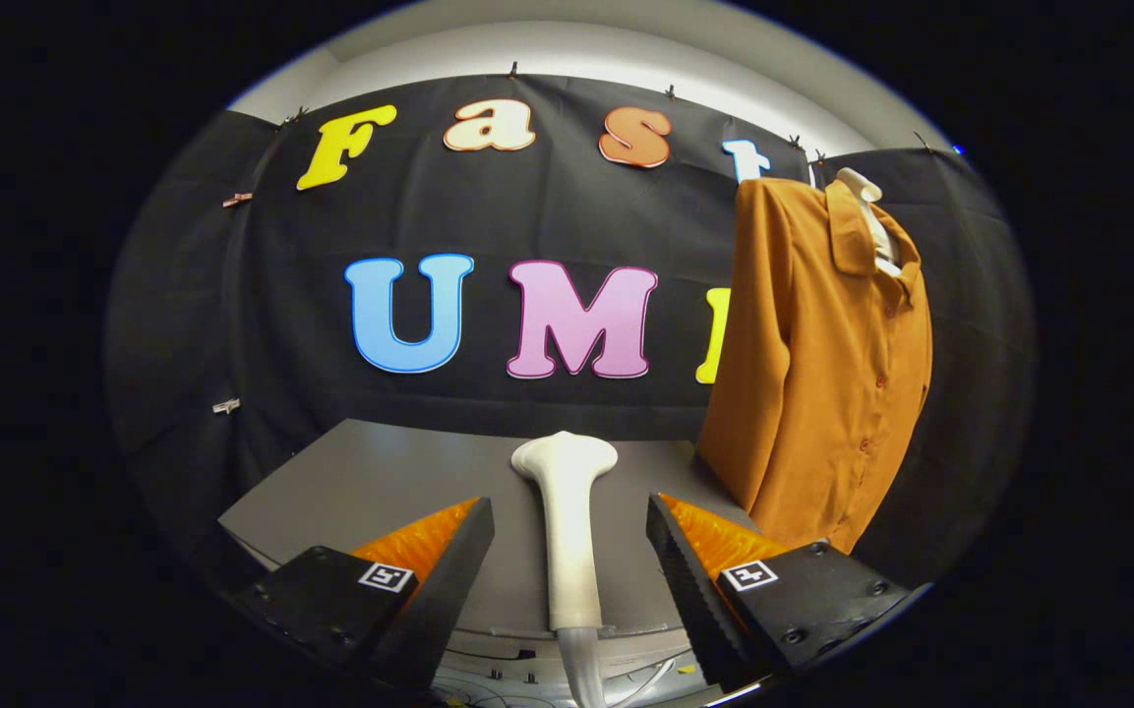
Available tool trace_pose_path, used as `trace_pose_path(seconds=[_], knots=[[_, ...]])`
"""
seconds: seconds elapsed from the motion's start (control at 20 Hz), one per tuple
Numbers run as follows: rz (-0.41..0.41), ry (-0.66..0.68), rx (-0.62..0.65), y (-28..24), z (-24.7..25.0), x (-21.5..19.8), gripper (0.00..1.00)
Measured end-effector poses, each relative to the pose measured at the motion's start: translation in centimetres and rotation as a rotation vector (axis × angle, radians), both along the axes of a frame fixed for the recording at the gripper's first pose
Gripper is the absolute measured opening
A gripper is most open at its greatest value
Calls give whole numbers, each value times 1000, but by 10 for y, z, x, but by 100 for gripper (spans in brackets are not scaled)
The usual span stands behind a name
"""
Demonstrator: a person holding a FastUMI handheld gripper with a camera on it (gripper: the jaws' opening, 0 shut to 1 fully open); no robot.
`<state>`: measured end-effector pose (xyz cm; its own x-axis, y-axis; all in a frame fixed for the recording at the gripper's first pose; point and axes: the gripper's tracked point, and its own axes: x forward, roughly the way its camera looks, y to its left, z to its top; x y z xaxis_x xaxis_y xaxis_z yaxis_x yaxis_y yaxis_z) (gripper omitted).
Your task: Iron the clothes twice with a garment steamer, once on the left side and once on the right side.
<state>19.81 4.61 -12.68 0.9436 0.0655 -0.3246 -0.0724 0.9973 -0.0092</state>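
Black cloth (262, 324) hangs as the booth's wall on every side, pinned along its top edge with small clips, and above it runs a pale strip of ceiling or upper wall (567, 44) lit from behind the cloth. Below the cloth sits a grey table (370, 482), smooth and faintly glossy, its near edge curving across just ahead of the fingers. No brand or readable writing shows on the task's things; the only printed marks nearby are two small square black-and-white tags (386, 576), one on each finger's base, and they carry a coded pattern rather than words. The gripper (571, 531) stands wide open — its two dark fingers (448, 580), ridged on the inner faces and backed with orange, are spread well apart and press on nothing. Between them lies the garment steamer (567, 531), a slim white handle running away from the camera along the table, its broader rounded head at the far end and a translucent hose leaving its near end below the table's edge; neither finger touches it. Beyond the right finger, at the table's right side, hangs the shirt (822, 374) — a rust-orange buttoned shirt with a collar, draped on a white hanger (866, 197) whose top pokes out above the collar, one sleeve falling down beside the table's corner.
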Motion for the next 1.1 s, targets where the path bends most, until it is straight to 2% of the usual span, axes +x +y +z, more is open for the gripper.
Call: trace_pose_path(seconds=[0.25,0.55,0.75,0.8,0.9,1.0,1.1], knots=[[10,115,-8,-2,-44,34,98],[0,230,-12,-3,-79,52,97],[9,266,-18,1,-90,58,84],[15,275,-26,4,-92,61,73],[40,290,-24,11,-94,61,58],[28,288,-34,9,-97,64,43],[34,293,-31,10,-94,60,40]])
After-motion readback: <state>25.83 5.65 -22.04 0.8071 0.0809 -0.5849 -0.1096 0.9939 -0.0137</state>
